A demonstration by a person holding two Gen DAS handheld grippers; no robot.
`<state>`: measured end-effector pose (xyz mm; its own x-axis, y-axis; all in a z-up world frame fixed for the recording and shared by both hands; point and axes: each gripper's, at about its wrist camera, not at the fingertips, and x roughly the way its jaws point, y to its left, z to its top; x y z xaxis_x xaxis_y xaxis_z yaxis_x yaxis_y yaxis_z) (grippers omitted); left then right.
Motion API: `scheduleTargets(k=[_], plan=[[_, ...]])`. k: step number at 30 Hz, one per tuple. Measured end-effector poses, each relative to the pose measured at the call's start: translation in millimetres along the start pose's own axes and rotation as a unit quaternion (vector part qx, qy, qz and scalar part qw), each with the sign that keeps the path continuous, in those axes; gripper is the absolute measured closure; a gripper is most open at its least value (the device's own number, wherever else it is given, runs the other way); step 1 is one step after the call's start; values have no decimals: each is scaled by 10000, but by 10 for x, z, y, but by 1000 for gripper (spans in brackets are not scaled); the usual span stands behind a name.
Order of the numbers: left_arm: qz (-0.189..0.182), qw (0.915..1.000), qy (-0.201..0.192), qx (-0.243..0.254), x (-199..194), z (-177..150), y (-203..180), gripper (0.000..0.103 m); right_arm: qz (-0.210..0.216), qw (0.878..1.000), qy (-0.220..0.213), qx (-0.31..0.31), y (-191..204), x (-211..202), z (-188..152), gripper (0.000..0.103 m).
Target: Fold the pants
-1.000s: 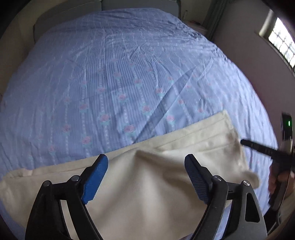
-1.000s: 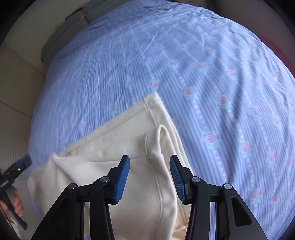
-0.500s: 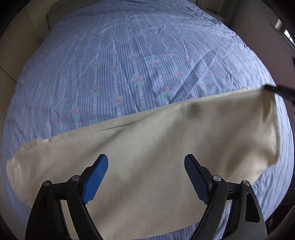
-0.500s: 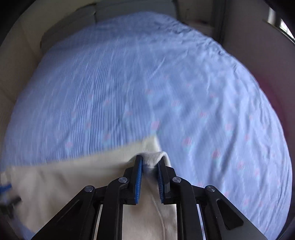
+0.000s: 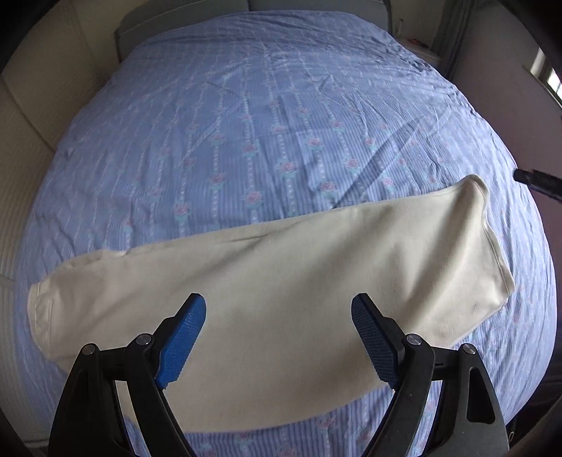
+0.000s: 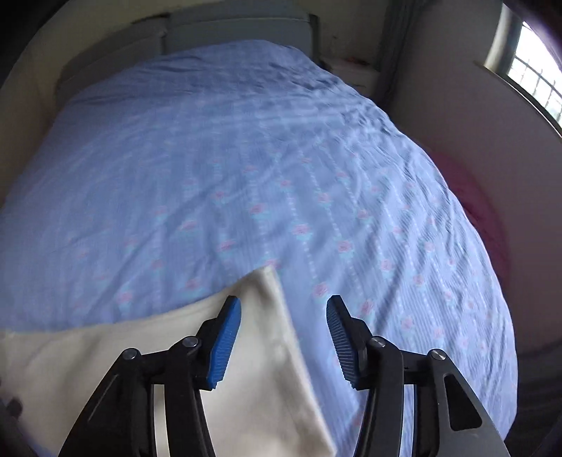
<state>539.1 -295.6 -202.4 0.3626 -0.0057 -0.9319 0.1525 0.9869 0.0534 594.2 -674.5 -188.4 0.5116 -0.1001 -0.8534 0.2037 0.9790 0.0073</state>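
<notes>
Cream pants (image 5: 281, 284) lie folded lengthwise across the near part of a bed with a blue flowered sheet (image 5: 267, 133). My left gripper (image 5: 279, 318) hovers above their middle, jaws wide open, nothing between them. In the right wrist view the pants' end (image 6: 260, 351) lies flat below my right gripper (image 6: 283, 328), whose jaws are opening and have no cloth between them. A dark tip of the right gripper (image 5: 537, 181) shows at the right edge of the left wrist view, just beyond the pants' far corner.
The blue sheet (image 6: 246, 175) stretches far beyond the pants to a grey headboard (image 6: 239, 31). A wall and a window (image 6: 534, 77) stand to the right. Something red (image 6: 484, 218) lies beside the bed's right edge.
The right gripper shut on the pants' corner, lifted it, then let go and rose; the end now lies flat. The left gripper drew back, open throughout, so that the whole garment shows.
</notes>
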Motion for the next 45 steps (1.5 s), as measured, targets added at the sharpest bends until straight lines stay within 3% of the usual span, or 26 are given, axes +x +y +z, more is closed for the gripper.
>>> scheduleTargets(k=[3,10,19,24,31,37,41,45], plan=[[100,9998,-75,-140,-206,-170,223,18,594,9978,-115,-264,287,-433,-279,45],[475,9979,-188,-395,-709,-778,1025,17,1522,9861,30,-659,1280,-1061,-1093,44],[704,9937,-13,-871,-929,-1792,2359,16,2174,9656,773,-1197,2882,-1369,-2110,44],[840,9936,-2,-753,-952,-2093,3029,16,2438,9551,1334,-1023,3764,-1271,-2588,44],[642,9939,285,-854,-637,-2303,3903,15,2321,9431,2130,-1066,4758,-687,-3122,44],[335,9927,360,-1099,-529,-2403,4131,15,1984,9326,2718,-1301,5222,-161,-3343,44],[72,9904,464,-1297,-450,-2485,4165,15,1797,9273,2738,-1814,5421,-36,-3336,45],[70,9892,528,-1366,-377,-2498,4159,15,2003,9348,2229,-1906,5486,-256,-3045,45]])
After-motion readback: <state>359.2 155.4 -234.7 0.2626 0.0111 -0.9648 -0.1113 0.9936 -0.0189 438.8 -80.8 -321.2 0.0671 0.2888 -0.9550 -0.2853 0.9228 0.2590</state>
